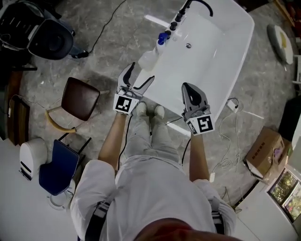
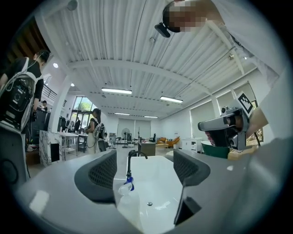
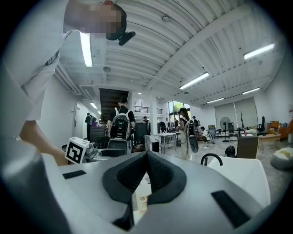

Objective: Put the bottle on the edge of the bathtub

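Note:
A clear bottle (image 1: 150,57) with a blue cap stands on the left rim of the white bathtub (image 1: 242,47), just short of the black tap fittings. My left gripper (image 1: 141,73) is open, with its fingertips close behind the bottle and no pad touching it. In the left gripper view the bottle (image 2: 128,201) shows low between the spread jaws of the left gripper (image 2: 144,160), with the bathtub (image 2: 160,183) beyond. My right gripper (image 1: 189,88) hangs shut over the tub's near end, empty. In the right gripper view the pads of the right gripper (image 3: 146,160) meet.
A black faucet (image 1: 200,4) arches over the tub's far end. On the floor to the left are a brown chair (image 1: 81,98), a blue seat (image 1: 59,167) and a white bin (image 1: 30,157). A cardboard box (image 1: 265,150) and cables lie to the right. People stand far off.

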A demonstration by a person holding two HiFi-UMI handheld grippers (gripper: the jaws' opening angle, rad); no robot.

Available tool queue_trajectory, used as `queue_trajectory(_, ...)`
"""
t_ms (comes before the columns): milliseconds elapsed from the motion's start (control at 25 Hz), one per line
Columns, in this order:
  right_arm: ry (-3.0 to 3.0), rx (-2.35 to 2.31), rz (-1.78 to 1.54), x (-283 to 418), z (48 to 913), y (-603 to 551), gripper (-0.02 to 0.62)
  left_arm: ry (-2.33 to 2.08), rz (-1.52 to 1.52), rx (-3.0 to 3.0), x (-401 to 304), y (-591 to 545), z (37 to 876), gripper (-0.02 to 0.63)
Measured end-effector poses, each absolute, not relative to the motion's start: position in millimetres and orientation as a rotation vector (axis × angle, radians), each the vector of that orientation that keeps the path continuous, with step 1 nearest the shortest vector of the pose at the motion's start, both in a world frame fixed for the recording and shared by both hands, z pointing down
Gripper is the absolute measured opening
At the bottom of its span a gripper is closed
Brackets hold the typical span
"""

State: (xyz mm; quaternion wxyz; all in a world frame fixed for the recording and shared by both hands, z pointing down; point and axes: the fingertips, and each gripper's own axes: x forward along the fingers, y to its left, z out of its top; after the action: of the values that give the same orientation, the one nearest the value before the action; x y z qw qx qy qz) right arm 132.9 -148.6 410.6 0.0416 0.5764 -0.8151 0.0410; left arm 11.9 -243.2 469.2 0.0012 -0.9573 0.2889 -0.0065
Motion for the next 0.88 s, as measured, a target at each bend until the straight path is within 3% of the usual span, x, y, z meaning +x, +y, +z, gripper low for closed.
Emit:
queue_trajectory(280, -2.523, 1.724, 0.067, 145.4, 328.5, -140.5, 0.0, 0.877, -0.039, -2.967, 30.4, -226.8, 374.5, 0.314)
queue_trajectory(880, -2.605, 1.724, -0.002, 96.8, 290.8, -114.1, 0.0, 0.892, 0.008, -2.994, -12.3, -166.1, 330.5, 0.086)
